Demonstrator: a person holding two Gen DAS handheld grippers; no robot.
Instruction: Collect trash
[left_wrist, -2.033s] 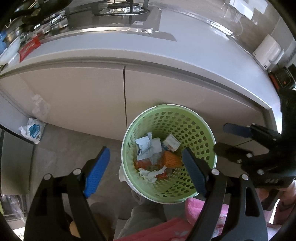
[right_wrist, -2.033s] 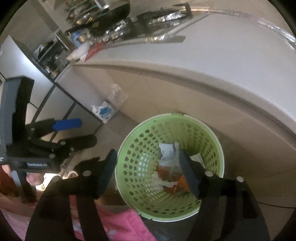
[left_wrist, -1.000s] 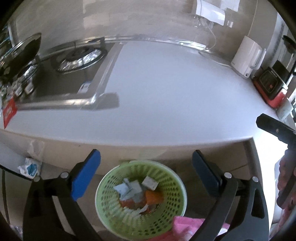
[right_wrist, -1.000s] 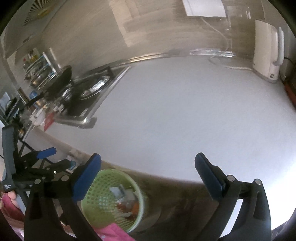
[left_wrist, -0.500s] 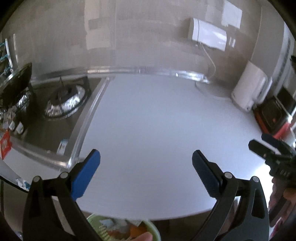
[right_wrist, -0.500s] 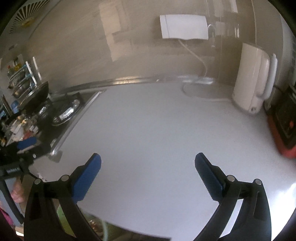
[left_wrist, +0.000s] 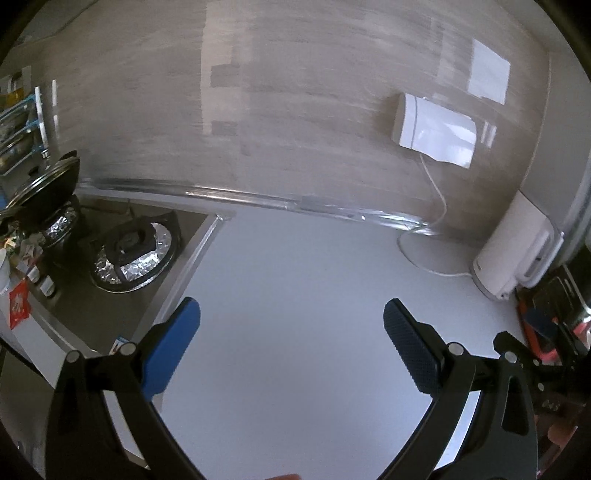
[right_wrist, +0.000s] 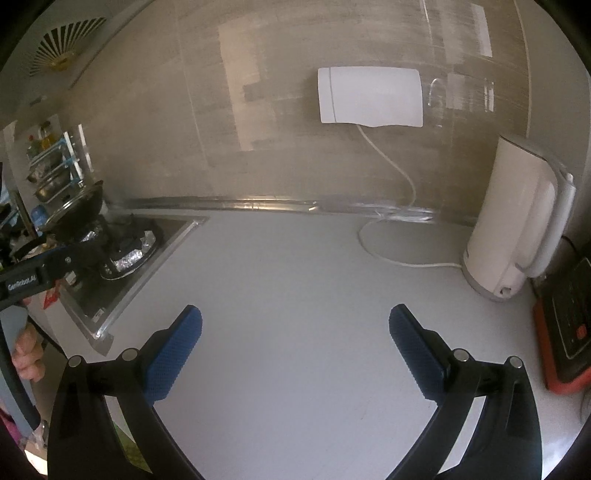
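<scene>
My left gripper (left_wrist: 291, 317) is open and empty, held above the bare white countertop (left_wrist: 295, 277). My right gripper (right_wrist: 295, 325) is open and empty too, above the same countertop (right_wrist: 295, 266). No trash shows on the counter in either view. The green trash basket is out of sight, except for a sliver of green (right_wrist: 131, 456) at the bottom left of the right wrist view. The left gripper's body (right_wrist: 33, 277) shows at the left edge of the right wrist view, and the right gripper's body (left_wrist: 546, 373) at the right edge of the left wrist view.
A gas hob (left_wrist: 129, 251) with foil-lined burners and a lidded black pan (left_wrist: 44, 192) sit at the left. A white kettle (right_wrist: 517, 221) with its cord stands at the right by a red appliance (right_wrist: 565, 332). A white wall box (right_wrist: 369, 96) hangs on the backsplash.
Both grippers rose from the green basket on the floor up to the countertop and tilted towards the wall. The basket dropped out of view. Both stayed open and empty.
</scene>
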